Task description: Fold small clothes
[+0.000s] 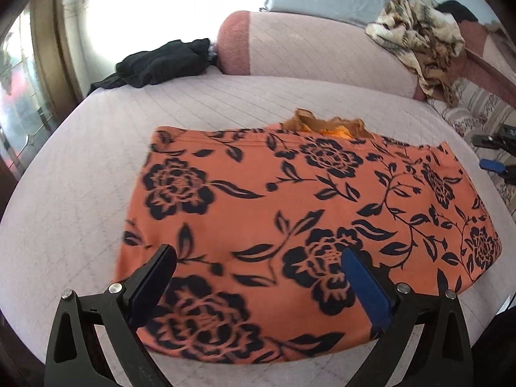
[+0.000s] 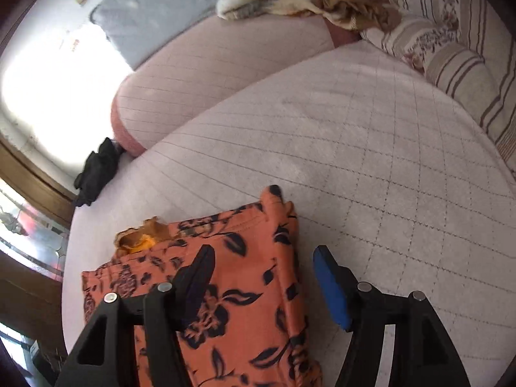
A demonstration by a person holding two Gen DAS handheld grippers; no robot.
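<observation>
Both sets of fingers spread wide, gripping nothing: left gripper over the floral garment flat on the bed; right gripper straddles its edge. Next, pinch an edge and fold.

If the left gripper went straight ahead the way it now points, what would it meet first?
Most likely the orange floral garment, which lies spread directly ahead of the open left gripper; its height above the cloth is unclear.

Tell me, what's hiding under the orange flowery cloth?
A brownish, bright orange bit of fabric peeks out at the far edge of the orange flowery cloth. The rest is covered, so I cannot tell what it is.
</observation>
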